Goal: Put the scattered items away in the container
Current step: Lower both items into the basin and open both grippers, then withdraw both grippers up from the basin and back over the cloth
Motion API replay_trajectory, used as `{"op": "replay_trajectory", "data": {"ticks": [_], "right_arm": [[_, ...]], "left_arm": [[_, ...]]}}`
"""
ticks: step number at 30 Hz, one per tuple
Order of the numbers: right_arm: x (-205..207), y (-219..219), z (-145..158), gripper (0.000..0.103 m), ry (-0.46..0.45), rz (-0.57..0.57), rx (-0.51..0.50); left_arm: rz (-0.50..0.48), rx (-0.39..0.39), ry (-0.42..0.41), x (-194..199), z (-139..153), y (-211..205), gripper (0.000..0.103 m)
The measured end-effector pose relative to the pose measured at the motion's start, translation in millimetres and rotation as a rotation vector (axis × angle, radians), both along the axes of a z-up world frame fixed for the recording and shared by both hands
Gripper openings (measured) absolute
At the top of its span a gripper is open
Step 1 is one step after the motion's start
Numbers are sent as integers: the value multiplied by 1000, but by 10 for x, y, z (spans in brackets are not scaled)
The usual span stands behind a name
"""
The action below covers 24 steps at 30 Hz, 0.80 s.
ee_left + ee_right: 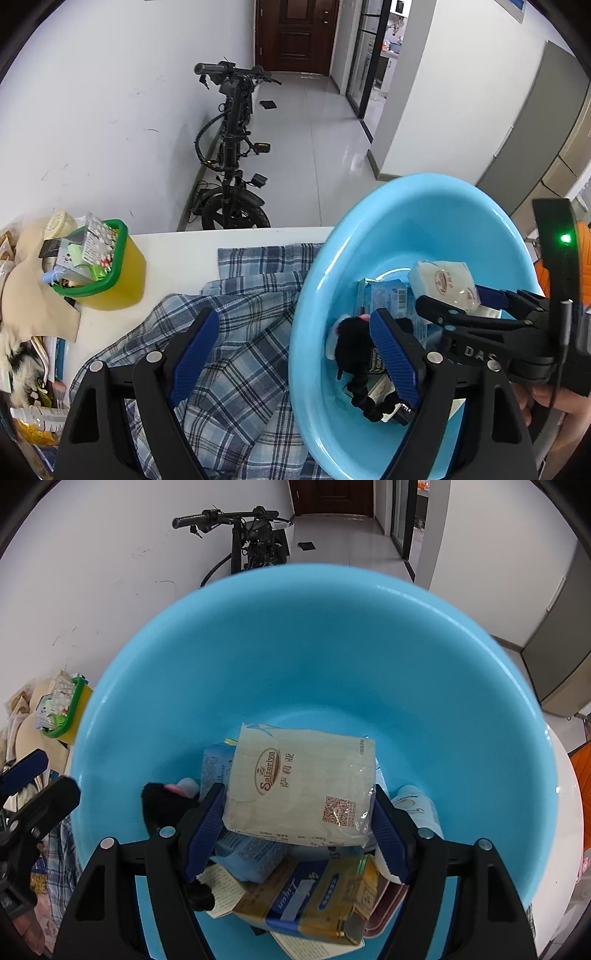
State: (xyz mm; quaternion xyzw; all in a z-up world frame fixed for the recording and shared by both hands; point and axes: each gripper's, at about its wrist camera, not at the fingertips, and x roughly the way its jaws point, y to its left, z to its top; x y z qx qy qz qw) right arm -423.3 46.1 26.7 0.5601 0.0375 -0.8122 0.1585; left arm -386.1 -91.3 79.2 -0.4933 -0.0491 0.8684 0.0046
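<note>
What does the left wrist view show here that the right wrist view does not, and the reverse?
Left wrist only: the plaid shirt spread beside the basin, and the right gripper seen from the side.

Right wrist only: the gold and blue box low in the basin, and the pads pressing the tissue pack's sides.

Both: the blue basin, the tissue pack, the black plush toy, the yellow bin.

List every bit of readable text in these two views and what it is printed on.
"Saizeriya" with three Chinese characters beside it: on the tissue pack held in the right gripper.
"DAS": on the right gripper's black body, seen from the left wrist view.
"Liyun", roughly, in script: on the gold and blue box in the blue basin.
QR code and fine print on the tissue pack, blue packets' print: too small to read.
</note>
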Motion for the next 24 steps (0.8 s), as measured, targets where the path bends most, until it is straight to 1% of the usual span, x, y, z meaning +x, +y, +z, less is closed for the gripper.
{"op": "replay_trajectory", "data": {"ticks": [2,4,5,6,10,13,15,18,22,24], "right_arm": [[-12,-8,-37,75,-2,4,12],[-14,-11,-54,79,-3,1,26],[-12,-11,-58,83,-4,-3,32],[-9,-7,-59,84,-7,-5,36],[27,-2,-38,84,0,5,74],[81,22,27,84,41,-2,94],[134,51,103,84,71,-3,71],[228,89,231,84,113,7,34],[396,192,452,85,206,7,-21],[486,267,549,94,255,1,-65]], "left_arm": [[-14,-11,9,0,-6,24,85],[-12,-19,4,-13,-25,34,85],[-8,-8,1,-17,-35,31,85],[-5,3,1,-17,-44,27,85],[3,26,1,13,-64,34,85],[2,9,18,56,-38,38,85],[5,2,41,92,0,30,85],[-5,59,75,136,48,-7,86],[2,124,141,235,107,-50,86],[3,124,178,298,142,-47,86]]}}
